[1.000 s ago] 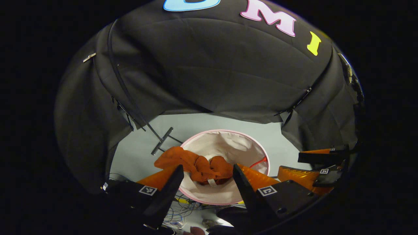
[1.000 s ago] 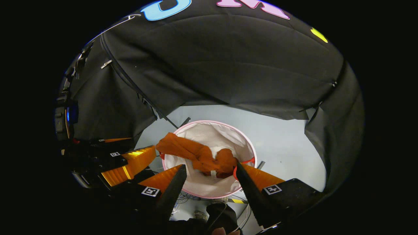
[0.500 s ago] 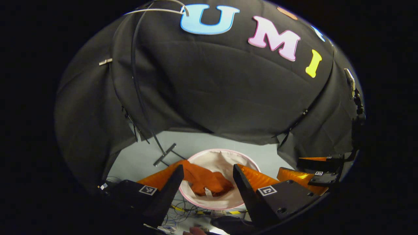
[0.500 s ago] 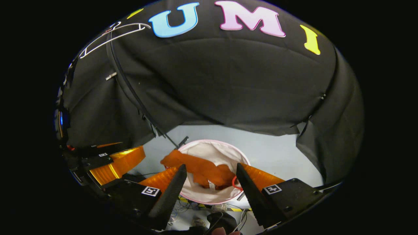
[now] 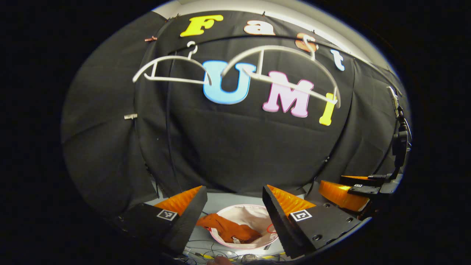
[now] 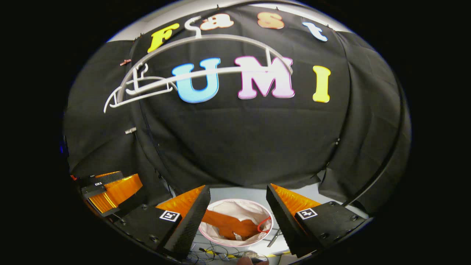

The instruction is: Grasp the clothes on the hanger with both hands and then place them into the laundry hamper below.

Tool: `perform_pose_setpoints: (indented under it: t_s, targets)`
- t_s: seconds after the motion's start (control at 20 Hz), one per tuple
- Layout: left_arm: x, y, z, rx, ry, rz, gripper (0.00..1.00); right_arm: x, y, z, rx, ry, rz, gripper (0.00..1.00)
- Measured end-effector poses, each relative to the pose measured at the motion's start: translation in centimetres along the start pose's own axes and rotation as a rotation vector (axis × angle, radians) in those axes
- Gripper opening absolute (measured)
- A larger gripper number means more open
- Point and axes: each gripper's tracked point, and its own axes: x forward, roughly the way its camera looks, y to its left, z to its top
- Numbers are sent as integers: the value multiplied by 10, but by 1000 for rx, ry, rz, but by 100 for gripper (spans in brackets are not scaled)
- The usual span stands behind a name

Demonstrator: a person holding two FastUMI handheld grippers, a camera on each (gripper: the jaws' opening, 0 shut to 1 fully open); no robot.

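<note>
An orange garment (image 5: 230, 230) lies crumpled in the white, pink-rimmed laundry hamper (image 5: 254, 214) on the floor; one end hangs over the hamper's left rim. The right gripper view shows the same orange garment (image 6: 230, 226) in the hamper (image 6: 239, 208). My left gripper (image 5: 234, 217) is open, high above the hamper, nothing between its fingers. My right gripper (image 6: 238, 217) is open too and holds nothing. Two bare white hangers (image 5: 173, 71) (image 5: 287, 64) hang on a rail above. The right gripper (image 5: 349, 187) appears at the right of the left gripper view; the left gripper (image 6: 110, 189) sits low left in the right gripper view.
Cables (image 5: 206, 250) lie on the pale floor in front of the hamper. The black cloth wall stands close behind it, with a thin dark pole (image 5: 167, 121) at the left. In the right gripper view the two hangers (image 6: 206, 40) (image 6: 140, 88) hang overhead.
Both grippers have risen and tilted up from the hamper, so the hangers and rail have come into view. The garment stays in the hamper. Both stay open.
</note>
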Motion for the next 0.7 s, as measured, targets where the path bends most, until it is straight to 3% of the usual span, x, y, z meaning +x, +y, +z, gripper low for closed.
perform_pose_setpoints:
  t_s: [0.35, 0.45, 0.55, 0.6, 0.7]
  targets:
    - [-121, -17, 79, 87, -214, 14, 95, -118, -19, 81, -27, -227, -52, 100]
    - [-151, -29, 91, 112, -250, 10, 92, -150, -24, 96, -27, -273, -61, 100]
    - [-177, -34, 100, 133, -277, 24, 92, -177, -26, 110, -25, -314, -60, 94]
    - [-188, -37, 102, 135, -284, 33, 92, -189, -28, 114, -28, -327, -59, 98]
    - [-205, -51, 104, 123, -298, 16, 95, -214, -33, 118, -37, -360, -52, 95]
